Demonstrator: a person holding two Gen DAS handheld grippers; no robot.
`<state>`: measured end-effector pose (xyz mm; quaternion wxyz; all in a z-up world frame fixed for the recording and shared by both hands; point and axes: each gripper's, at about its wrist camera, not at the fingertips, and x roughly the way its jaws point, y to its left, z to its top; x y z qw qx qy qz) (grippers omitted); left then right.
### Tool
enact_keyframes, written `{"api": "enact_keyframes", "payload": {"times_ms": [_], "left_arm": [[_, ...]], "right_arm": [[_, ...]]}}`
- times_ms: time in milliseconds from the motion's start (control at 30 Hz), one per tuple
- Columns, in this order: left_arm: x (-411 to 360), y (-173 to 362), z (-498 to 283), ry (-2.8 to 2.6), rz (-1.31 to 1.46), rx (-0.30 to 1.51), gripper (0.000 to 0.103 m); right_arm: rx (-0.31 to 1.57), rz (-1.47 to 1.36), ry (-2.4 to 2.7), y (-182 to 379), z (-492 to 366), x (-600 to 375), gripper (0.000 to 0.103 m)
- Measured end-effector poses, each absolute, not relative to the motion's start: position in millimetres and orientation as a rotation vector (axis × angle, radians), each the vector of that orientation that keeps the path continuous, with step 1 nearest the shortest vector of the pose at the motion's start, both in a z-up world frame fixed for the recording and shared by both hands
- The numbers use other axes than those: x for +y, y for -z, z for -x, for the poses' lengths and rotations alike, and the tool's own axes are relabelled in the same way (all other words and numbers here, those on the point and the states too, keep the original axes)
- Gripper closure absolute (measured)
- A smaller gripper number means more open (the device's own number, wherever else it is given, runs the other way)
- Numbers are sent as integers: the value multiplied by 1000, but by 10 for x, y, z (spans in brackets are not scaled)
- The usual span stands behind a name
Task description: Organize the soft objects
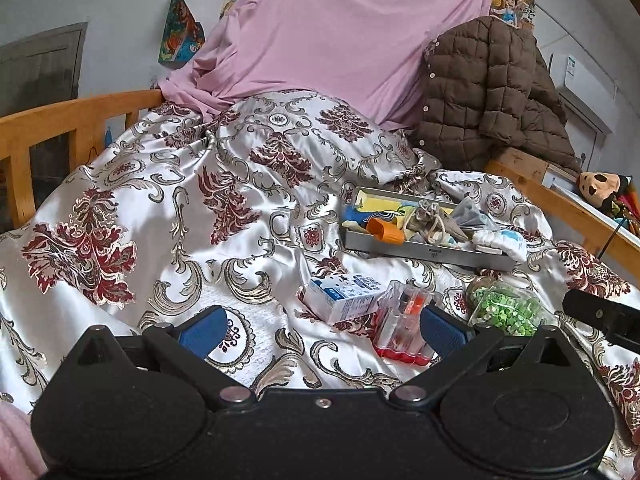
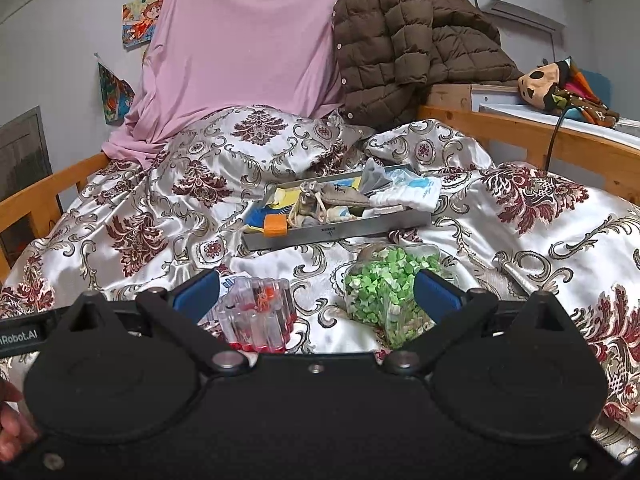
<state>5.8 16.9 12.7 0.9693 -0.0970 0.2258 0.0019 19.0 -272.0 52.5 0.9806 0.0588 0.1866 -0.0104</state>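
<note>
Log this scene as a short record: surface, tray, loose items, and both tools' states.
surface: patterned satin bedspread on a wooden-railed bed
tray: metal tray holding cloth pouches, an orange piece and other small soft items
loose items: bag of green pieces, red-and-clear plastic case, small blue-and-white box, all on the bedspread nearer than the tray
left tool: open, empty
right tool: open, empty

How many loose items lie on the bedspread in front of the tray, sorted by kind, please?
Carton box: 1
Clear red-based case: 1
Bag of green pieces: 1
Total: 3
</note>
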Motion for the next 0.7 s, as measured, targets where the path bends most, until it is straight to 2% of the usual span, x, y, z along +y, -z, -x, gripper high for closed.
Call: {"api": "enact_keyframes", "payload": {"times_ms": [700], "left_arm": [[186,-114,-42,-8,195,463,1]], "right_arm": [[413,-82,6,-461,-304,-2771,1]]}}
